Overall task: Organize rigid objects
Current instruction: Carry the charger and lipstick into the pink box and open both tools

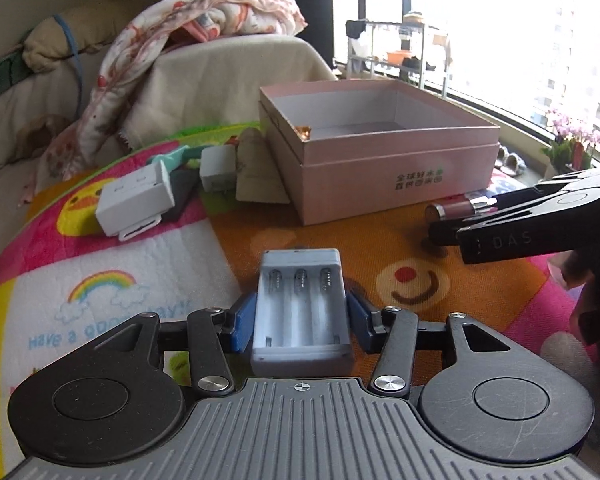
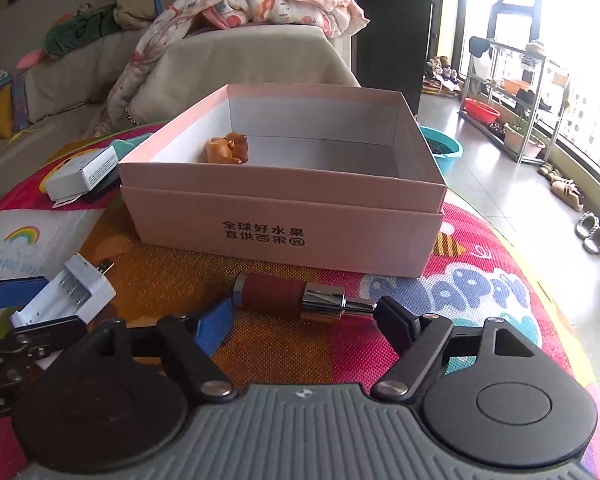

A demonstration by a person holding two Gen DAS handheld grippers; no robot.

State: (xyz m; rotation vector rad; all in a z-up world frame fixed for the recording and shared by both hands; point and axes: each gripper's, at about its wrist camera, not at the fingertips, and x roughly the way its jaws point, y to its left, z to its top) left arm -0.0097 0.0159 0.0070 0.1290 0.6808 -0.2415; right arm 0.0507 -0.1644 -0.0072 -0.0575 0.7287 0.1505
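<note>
The pink box [image 2: 284,216] carries two lines of black Chinese print on its front wall, 全球好水果 over 直供百果园, clear in the right wrist view and small in the left. The play mat [image 1: 112,320] reads "Have a good day!!" in pale blue under a rainbow, and big bubble letters that look like "HAPPY" [image 2: 480,292] sit on its right side. The right gripper [image 1: 436,226], seen side-on in the left view, shows "DAS" on its arm.
</note>
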